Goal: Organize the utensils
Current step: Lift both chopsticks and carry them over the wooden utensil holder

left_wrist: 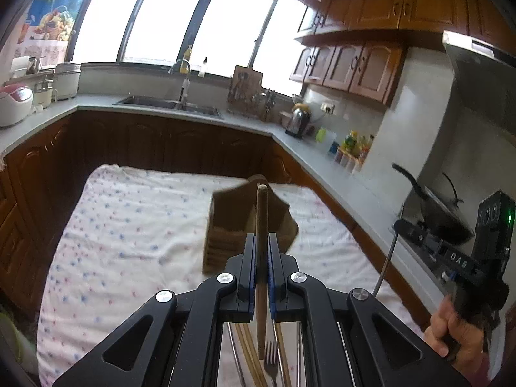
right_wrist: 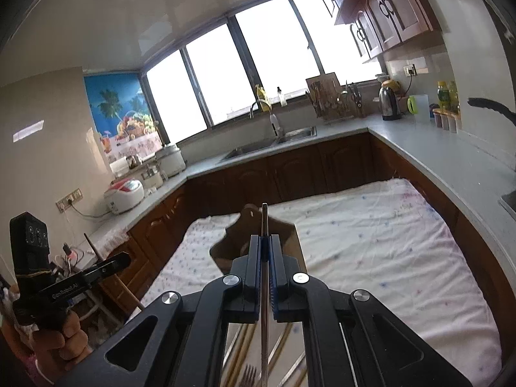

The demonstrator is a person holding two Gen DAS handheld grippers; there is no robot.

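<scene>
Covered table [left_wrist: 129, 225] below and ahead of both tools. Wooden holder [left_wrist: 232, 225] standing on it, straight ahead of each tip, a little lower. Left gripper [left_wrist: 262, 258] clamped on a wooden stick [left_wrist: 262, 213], long axis pointing forward at the holder. Right gripper [right_wrist: 265, 258] clamped on a metal rod [right_wrist: 264, 222], same direction. Fork [left_wrist: 271, 359] and other utensils lying under the tools. Both about equally near; judged next: lowering tips into the holder.

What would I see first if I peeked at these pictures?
First, the two black tools: the left hand-held gripper pinches a flat wooden utensil, and the right hand-held gripper pinches a thin metal one. Behind both stands a brown wooden holder on the dotted white cloth. Bright windows glow at the back.
</scene>
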